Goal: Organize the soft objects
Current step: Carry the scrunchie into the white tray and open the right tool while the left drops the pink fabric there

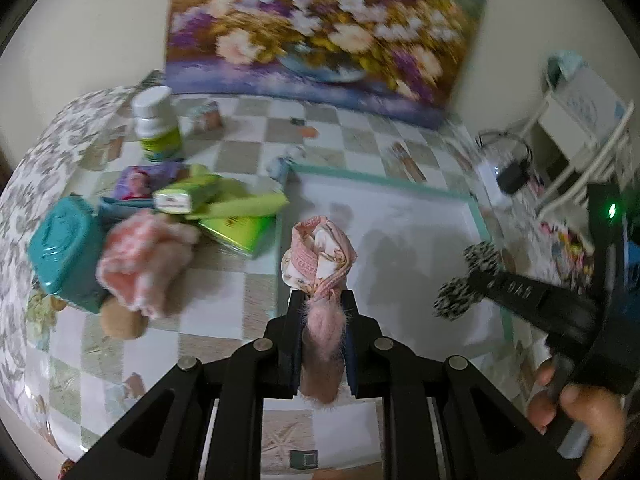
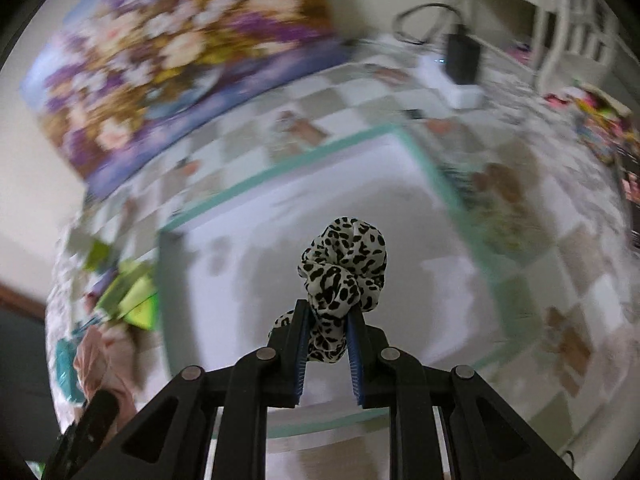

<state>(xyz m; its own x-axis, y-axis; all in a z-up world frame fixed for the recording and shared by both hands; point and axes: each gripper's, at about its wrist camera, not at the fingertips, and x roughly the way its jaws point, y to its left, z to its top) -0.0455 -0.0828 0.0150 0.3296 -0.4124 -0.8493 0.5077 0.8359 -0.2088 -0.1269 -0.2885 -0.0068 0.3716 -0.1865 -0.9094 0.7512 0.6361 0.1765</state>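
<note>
My left gripper [image 1: 322, 300] is shut on a pink fuzzy scrunchie with patterned cloth [image 1: 320, 264] and holds it above the left part of a white mat with a teal border [image 1: 420, 232]. My right gripper [image 2: 329, 308] is shut on a black-and-white leopard scrunchie [image 2: 344, 268] above the same mat [image 2: 320, 200]. It also shows in the left wrist view [image 1: 468, 280] at the right, over the mat. A pink fluffy soft item [image 1: 140, 264] lies in the pile left of the mat.
Left of the mat lie a teal wipes pack [image 1: 64, 252], green packets [image 1: 224, 216], a white bottle [image 1: 156, 124] and a tan ball [image 1: 120, 320]. A floral painting [image 1: 320, 28] leans on the wall. A charger [image 1: 512, 172] and a white rack [image 1: 580, 140] stand at right.
</note>
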